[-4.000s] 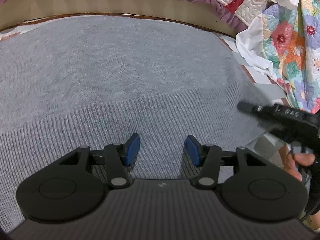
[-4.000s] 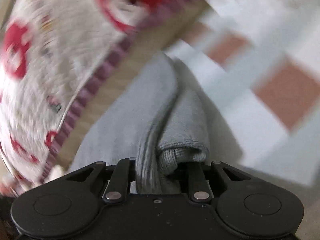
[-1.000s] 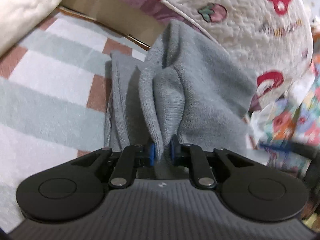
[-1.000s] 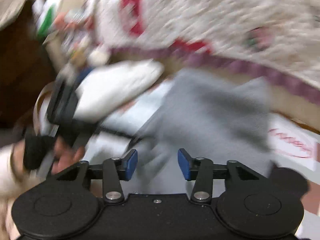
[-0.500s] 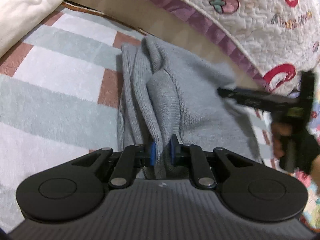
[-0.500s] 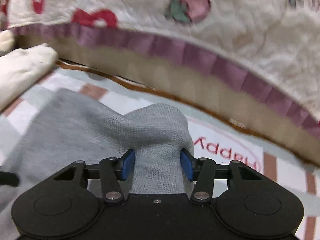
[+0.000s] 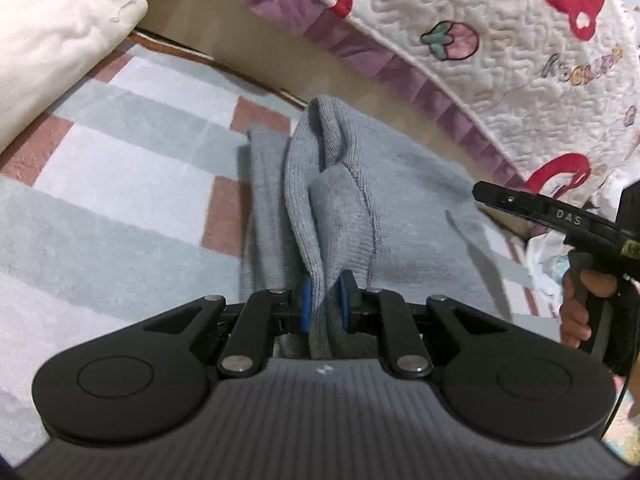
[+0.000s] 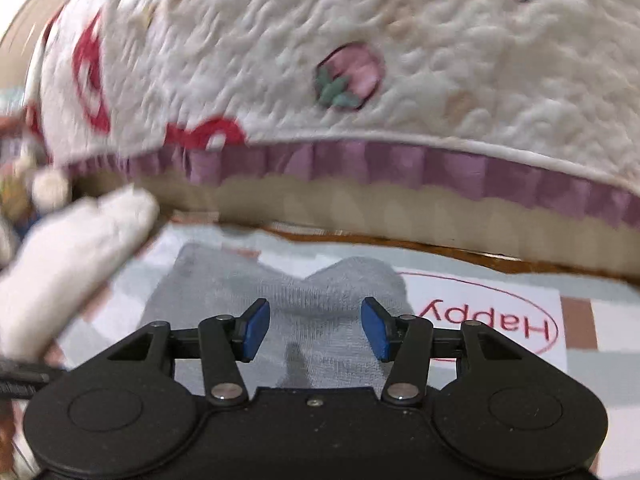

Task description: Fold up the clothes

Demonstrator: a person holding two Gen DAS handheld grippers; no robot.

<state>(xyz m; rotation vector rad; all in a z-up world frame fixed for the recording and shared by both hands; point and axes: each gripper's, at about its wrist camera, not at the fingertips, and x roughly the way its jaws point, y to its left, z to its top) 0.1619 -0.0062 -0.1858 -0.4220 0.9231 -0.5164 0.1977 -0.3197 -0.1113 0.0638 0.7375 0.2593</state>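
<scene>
Only right view's rug [image 8: 500, 300] reads "Happy".

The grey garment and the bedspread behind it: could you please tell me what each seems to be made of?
The grey garment looks like a soft knit, perhaps cotton or wool blend: fine ribbed rows show along its folded edge, with a matte finish. The bedspread looks like quilted cotton: wavy stitching puckers its cream surface, with printed strawberries and a purple ruffled hem. The fibres themselves cannot be confirmed by sight.
</scene>
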